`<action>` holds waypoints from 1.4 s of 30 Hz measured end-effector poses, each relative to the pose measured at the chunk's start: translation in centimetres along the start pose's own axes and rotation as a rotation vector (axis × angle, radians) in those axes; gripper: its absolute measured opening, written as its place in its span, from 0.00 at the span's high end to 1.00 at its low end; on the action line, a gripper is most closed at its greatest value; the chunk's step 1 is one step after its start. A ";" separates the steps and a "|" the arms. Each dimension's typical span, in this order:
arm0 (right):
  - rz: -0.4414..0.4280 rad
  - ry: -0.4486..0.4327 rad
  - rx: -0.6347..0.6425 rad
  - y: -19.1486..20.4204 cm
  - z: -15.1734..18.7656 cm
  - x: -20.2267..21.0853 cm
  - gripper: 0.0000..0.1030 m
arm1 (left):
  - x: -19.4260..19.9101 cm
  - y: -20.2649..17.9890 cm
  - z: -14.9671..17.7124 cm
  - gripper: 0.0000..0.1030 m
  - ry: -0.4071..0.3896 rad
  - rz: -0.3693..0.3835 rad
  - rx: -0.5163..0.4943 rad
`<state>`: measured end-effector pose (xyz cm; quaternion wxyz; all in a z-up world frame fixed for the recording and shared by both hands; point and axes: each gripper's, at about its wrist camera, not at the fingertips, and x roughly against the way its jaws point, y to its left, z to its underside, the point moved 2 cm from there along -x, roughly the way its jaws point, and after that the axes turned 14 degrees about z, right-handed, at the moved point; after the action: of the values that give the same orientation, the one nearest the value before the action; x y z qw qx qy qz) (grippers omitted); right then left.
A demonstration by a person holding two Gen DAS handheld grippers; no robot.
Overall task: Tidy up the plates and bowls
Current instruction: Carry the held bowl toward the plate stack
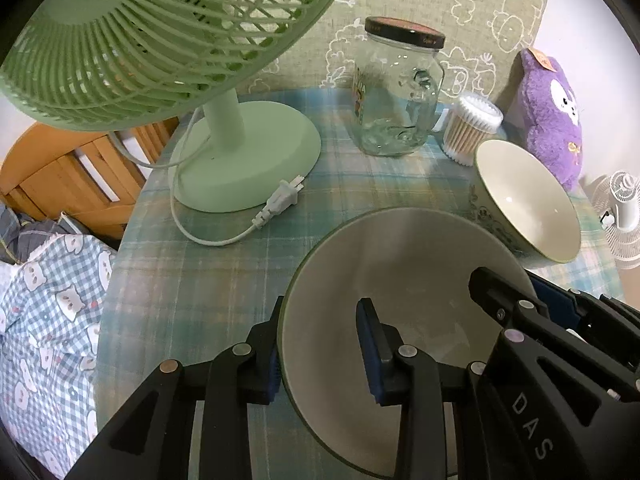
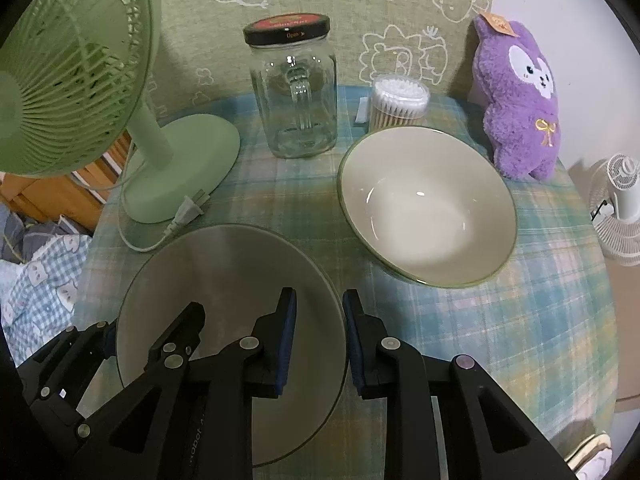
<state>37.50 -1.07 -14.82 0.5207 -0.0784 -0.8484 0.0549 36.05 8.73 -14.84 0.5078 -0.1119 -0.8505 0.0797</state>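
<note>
A large cream bowl with a green rim is close in front of both cameras, over the plaid tablecloth. My left gripper straddles its left rim, one finger outside and one inside, jaws partly apart. My right gripper straddles its right rim the same way; it also shows in the left wrist view. Whether either one pinches the rim is unclear. A second cream bowl sits on the table to the right, apart from both grippers.
A green desk fan with a loose plug stands at the left. A lidded glass jar, a tub of cotton swabs and a purple plush toy line the back. The table edge drops off at left and right.
</note>
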 end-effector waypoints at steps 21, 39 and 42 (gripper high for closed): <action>-0.046 -0.062 -0.007 -6.0 5.2 9.4 0.74 | 8.8 -6.2 4.7 0.69 -0.068 -0.036 0.014; -0.069 -0.100 0.004 -11.7 11.7 16.2 0.74 | 14.8 -12.0 10.7 0.69 -0.110 -0.058 0.023; -0.068 -0.098 0.006 -12.5 12.8 16.5 0.74 | 15.1 -12.7 11.8 0.69 -0.107 -0.057 0.024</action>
<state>17.81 -10.32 -4.00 0.4804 -0.0454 -0.8748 0.0435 17.35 0.31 -4.47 0.4649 -0.0771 -0.8782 0.0815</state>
